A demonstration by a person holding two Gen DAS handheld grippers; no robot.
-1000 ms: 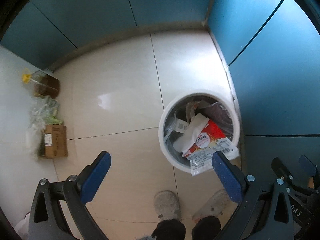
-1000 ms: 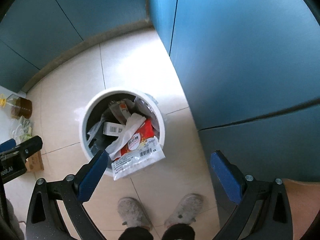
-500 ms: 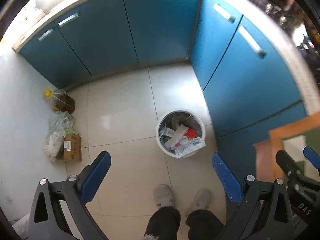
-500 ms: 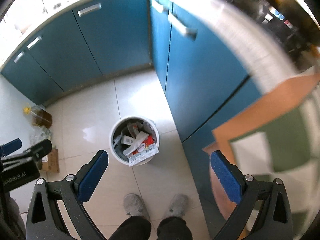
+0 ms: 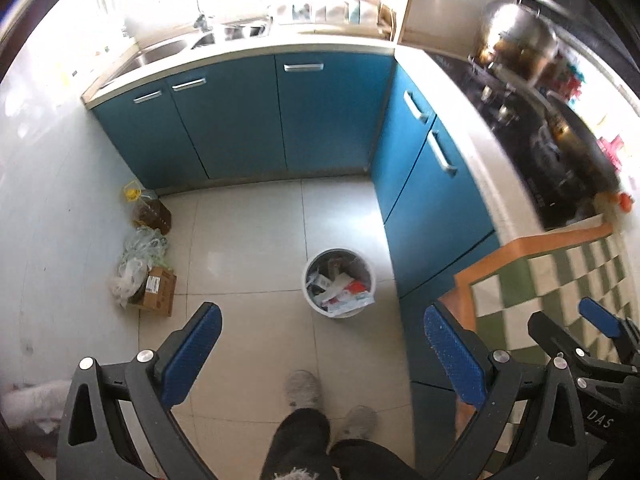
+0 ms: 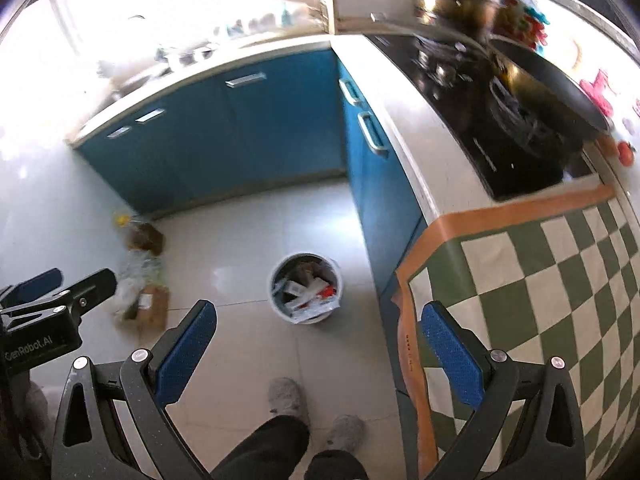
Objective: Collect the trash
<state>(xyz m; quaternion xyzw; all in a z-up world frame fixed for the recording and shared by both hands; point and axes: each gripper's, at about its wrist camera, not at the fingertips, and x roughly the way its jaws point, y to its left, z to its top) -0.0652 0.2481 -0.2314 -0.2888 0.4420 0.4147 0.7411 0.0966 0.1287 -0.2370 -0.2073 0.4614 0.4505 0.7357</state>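
Trash bin (image 5: 340,282) sits on the floor tiles (image 5: 248,240) close to the blue cabinets (image 5: 420,184), white round bucket, packed to the brim; a printed wrapper (image 5: 354,302) hangs over the near rim; in the right wrist view the same bin (image 6: 306,294) shows paper and a red packet on top; change vs a second ago: bin filled most of both views then, now it is small and well below, so both grippers have been lifted up and away to counter height; counter (image 5: 472,128), stove (image 5: 532,148) and a steel pot (image 5: 516,44) are now in view, plus a green checked cloth (image 6: 540,288) on the near surface; left gripper (image 5: 320,354) has jaws spread wide, nothing between the pads; right gripper (image 6: 316,346) same, spread wide and empty; my read: the drop into the bin is finished and this is the pull-back, likely heading for the next piece; nothing that looks like loose trash shows on the checked cloth from here; candidates on the floor are the cardboard box (image 5: 158,294) and crumpled plastic bags (image 5: 138,256) by the left wall, next to an oil bottle (image 5: 146,210); cannot tell if those count as trash; person's feet in grey slippers (image 5: 304,388) stand just short of the bin; risk: bin is overfull, the overhanging wrapper could slide out.
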